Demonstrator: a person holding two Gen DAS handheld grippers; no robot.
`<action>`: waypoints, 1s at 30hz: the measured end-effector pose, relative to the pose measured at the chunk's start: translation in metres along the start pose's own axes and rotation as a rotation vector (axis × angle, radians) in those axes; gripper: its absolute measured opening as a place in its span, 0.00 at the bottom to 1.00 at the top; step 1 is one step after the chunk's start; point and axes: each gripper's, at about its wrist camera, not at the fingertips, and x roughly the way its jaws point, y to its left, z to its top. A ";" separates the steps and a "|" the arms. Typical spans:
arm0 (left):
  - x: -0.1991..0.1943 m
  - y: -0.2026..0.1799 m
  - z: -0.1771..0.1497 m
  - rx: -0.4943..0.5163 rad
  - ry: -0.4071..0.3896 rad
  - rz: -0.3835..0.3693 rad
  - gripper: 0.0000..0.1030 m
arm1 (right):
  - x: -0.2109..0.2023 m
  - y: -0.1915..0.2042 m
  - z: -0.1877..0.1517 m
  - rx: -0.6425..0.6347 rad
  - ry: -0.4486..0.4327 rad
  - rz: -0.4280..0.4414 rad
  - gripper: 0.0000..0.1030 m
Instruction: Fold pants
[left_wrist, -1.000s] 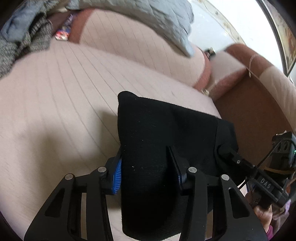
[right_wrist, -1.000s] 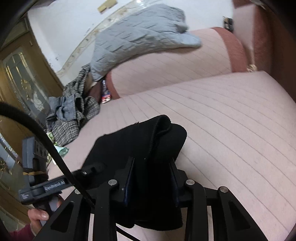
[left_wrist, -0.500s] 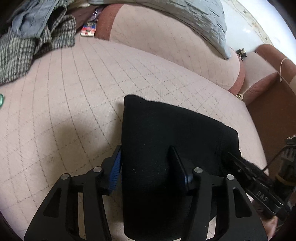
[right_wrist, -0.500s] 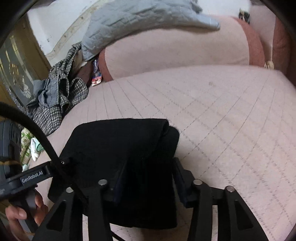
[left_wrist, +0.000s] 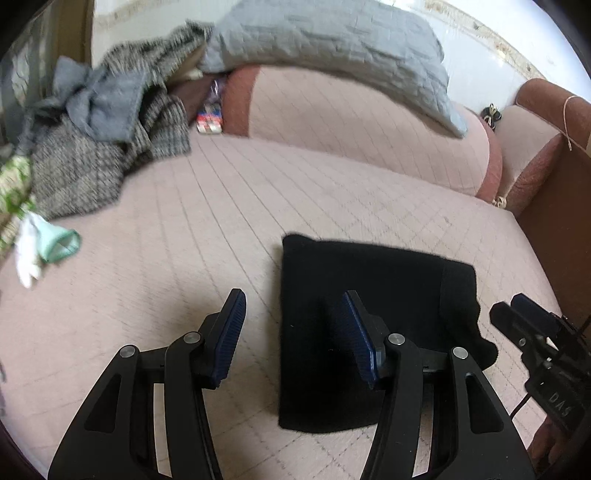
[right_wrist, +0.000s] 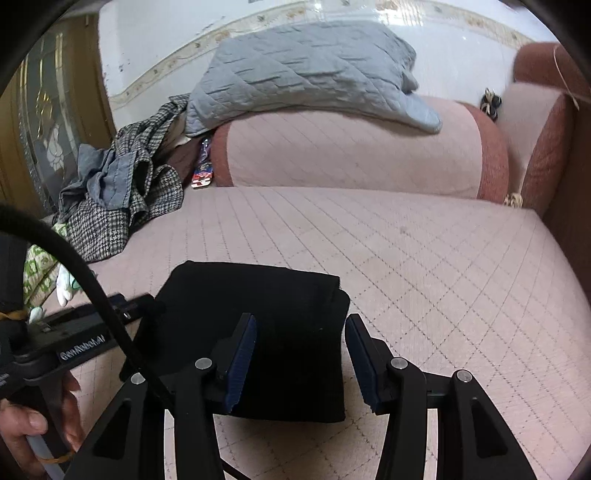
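L wrist cam: left gripper (left_wrist: 293, 334) jaws apart, gripping nothing, folded black pants (left_wrist: 373, 314) flat on sofa seat (left_wrist: 177, 266) under right finger; R wrist cam: right gripper (right_wrist: 301, 356) jaws apart, empty, pants below between them.

Pants: your black pants (left_wrist: 373, 295) lie folded in a flat block on the pink sofa seat (left_wrist: 184, 236).
Left gripper: your left gripper (left_wrist: 293, 334) has just been opening. Its jaws stand apart and nothing is pinched. One blue pad (left_wrist: 229, 334) is over the bare seat, the other over the pants.
Right gripper: you see its black tip (left_wrist: 532, 332) just beside the pants' right edge.
Far side: a grey quilt (left_wrist: 332, 51) lies on the backrest; a heap of clothes (left_wrist: 99, 147) sits at the left.
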 end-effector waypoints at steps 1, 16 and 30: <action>-0.007 -0.001 0.001 0.008 -0.017 0.008 0.52 | -0.004 0.002 0.000 -0.003 -0.005 0.002 0.46; -0.046 -0.005 -0.014 0.040 -0.096 0.028 0.52 | -0.023 0.035 -0.011 -0.039 -0.028 0.014 0.47; -0.045 -0.010 -0.016 0.078 -0.121 0.014 0.52 | -0.022 0.039 -0.013 -0.032 -0.023 0.008 0.47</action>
